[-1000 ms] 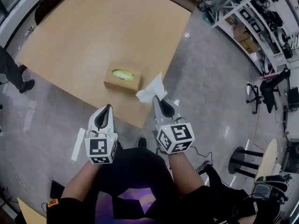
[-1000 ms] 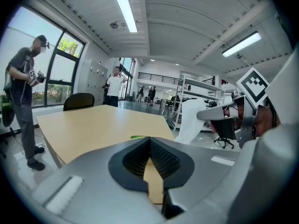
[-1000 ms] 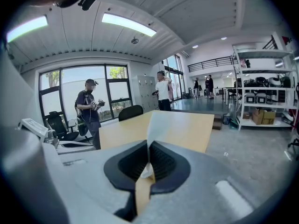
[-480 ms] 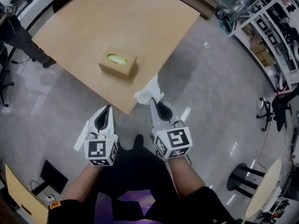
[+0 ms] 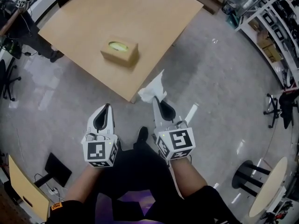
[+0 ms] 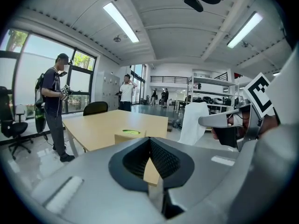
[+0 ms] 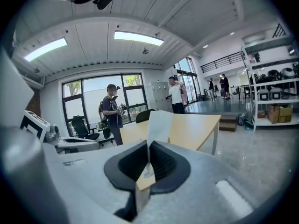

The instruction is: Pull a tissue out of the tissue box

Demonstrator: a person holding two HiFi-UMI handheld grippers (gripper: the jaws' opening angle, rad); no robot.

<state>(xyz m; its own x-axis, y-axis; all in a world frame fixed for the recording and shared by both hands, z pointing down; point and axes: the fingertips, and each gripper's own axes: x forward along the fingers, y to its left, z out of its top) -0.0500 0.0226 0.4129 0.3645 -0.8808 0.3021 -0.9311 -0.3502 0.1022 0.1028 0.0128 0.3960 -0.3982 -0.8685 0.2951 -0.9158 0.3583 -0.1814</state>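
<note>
The pull is judged complete: the tissue (image 5: 152, 88) is clamped in the closed jaws of the right gripper (image 5: 156, 98), free of the box. The left gripper (image 5: 108, 107) is closed on nothing. The tissue box (image 5: 120, 52) lies well ahead of both grippers on the table (image 5: 140, 17), and no sheet is seen protruding from it. Only a set-down is judged to remain.
</note>
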